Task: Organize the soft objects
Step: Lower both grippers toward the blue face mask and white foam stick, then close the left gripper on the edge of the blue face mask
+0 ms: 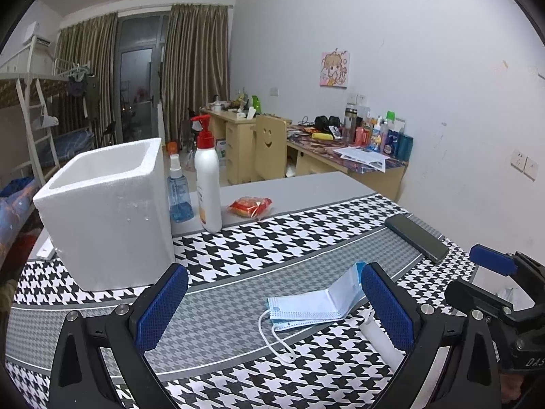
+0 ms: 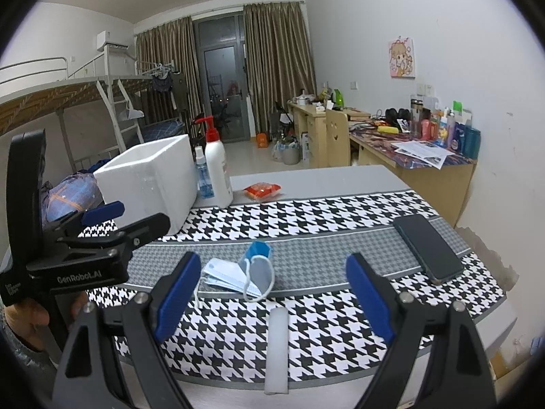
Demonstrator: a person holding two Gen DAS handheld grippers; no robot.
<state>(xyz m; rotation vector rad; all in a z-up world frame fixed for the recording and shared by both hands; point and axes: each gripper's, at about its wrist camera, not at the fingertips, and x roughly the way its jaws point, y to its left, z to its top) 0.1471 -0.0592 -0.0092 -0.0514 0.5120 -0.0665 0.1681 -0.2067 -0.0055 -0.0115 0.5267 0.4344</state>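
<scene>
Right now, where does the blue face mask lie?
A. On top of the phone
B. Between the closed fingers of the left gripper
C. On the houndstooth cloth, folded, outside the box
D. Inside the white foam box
C: the face mask lies folded on the houndstooth cloth, apart from the foam box and the phone; the left gripper is open.

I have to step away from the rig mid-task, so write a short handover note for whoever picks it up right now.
Left tongs: open, empty, low over the houndstooth cloth.
Right tongs: open, empty.
Face masks: a folded blue stack on the cloth's grey band, between both tongs.
White foam roll: near the front edge.
Styrofoam box: back left, open top; inside not visible.
Done: nothing visibly stowed.
Left: probably put the masks and the roll into the box.
</scene>
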